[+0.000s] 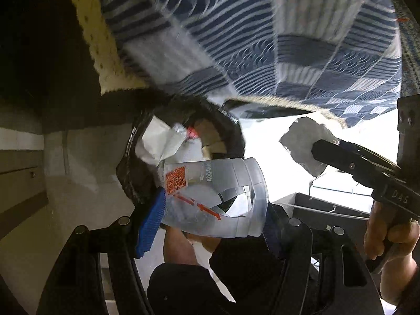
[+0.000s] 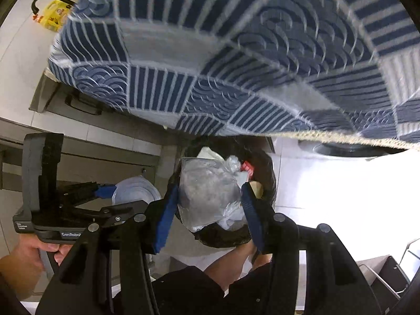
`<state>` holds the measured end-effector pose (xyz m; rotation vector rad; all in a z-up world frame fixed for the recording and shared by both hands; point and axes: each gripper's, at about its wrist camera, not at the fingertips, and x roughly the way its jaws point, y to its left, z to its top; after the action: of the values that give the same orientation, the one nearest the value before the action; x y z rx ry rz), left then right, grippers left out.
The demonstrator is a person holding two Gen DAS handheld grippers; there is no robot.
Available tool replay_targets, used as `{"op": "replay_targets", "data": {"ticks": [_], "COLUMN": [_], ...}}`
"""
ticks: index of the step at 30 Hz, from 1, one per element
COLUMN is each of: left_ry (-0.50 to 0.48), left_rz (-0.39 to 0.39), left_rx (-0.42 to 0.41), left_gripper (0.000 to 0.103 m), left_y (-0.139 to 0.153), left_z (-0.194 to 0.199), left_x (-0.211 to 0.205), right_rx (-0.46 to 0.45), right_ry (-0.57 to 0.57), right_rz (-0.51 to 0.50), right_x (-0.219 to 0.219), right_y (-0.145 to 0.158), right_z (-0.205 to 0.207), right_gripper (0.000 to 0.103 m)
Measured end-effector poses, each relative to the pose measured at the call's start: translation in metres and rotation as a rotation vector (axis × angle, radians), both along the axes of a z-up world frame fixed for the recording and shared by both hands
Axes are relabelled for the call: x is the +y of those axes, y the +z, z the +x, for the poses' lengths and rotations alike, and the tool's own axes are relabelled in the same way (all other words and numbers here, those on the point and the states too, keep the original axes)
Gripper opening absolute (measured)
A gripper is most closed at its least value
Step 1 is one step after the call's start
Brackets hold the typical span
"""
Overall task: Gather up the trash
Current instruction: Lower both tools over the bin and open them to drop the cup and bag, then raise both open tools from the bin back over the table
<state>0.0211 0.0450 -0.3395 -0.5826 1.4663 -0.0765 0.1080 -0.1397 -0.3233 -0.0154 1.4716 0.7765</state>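
Left gripper [image 1: 210, 204]: blue-padded jaws clamped on a clear plastic cup [image 1: 212, 197] lying sideways between them, orange QR code and print on its wall. Directly beyond its fingertips: a trash bin lined with a black bag [image 1: 236, 134], holding white paper, crumpled clear plastic and a red scrap.

Right gripper [image 2: 208, 204]: jaws clamped on a crumpled grey wad in clear plastic film [image 2: 207, 191], held just over the same bin [image 2: 267, 173]. In the left wrist view this wad [image 1: 302, 144] sits right of the cup, apart from it.

Above both grippers: a blue-and-white patterned tablecloth [image 2: 236, 65] overhanging. Far left of the right gripper: a yellow bag [image 2: 53, 15] on the tiled floor [image 2: 328, 178].
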Motion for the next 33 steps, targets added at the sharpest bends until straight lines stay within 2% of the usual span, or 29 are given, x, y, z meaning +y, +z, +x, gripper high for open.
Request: {"op": "replay_targets", "data": {"ticks": [12,18,22,24,26,27,29,33], "left_ry": [-0.005,0.013,0.009,0.002,-0.002,-0.004,0.003,0.025], "left_rz": [-0.013,-0.012,-0.006,0.022,0.028,0.032,0.052,0.062], "left_rx": [0.053,0.057,0.071,0.084,0.081,0.073,0.064,0.055], "left_gripper": [0.065,0.065,0.065,0.067,0.072,0.078,0.083,0.083], "left_y": [-0.054,-0.066,-0.069,-0.068,-0.065,-0.062,-0.056,-0.044], "left_z": [-0.004,-0.004,-0.003,-0.003,-0.004,-0.005,-0.005,-0.007], "left_x": [-0.009,-0.004,-0.003,-0.003,-0.002,-0.002,0.001,0.006], "right_rx": [0.078,0.108,0.129,0.133,0.13,0.125,0.128,0.128], "right_ry": [-0.036,-0.053,-0.085,-0.102,-0.105,-0.103,-0.11,-0.115], "right_rz": [-0.04,-0.047,-0.029,-0.013,-0.001,-0.002,0.004,0.006], "right_x": [-0.013,-0.016,-0.019,-0.021,-0.022,-0.022,-0.023,-0.026], "right_y": [-0.044,-0.062,-0.065,-0.063,-0.059,-0.056,-0.051,-0.042], "right_z": [-0.009,-0.011,-0.013,-0.013,-0.013,-0.013,-0.014,-0.015], "right_gripper": [0.05,0.051,0.054,0.064,0.068,0.068,0.07,0.07]}}
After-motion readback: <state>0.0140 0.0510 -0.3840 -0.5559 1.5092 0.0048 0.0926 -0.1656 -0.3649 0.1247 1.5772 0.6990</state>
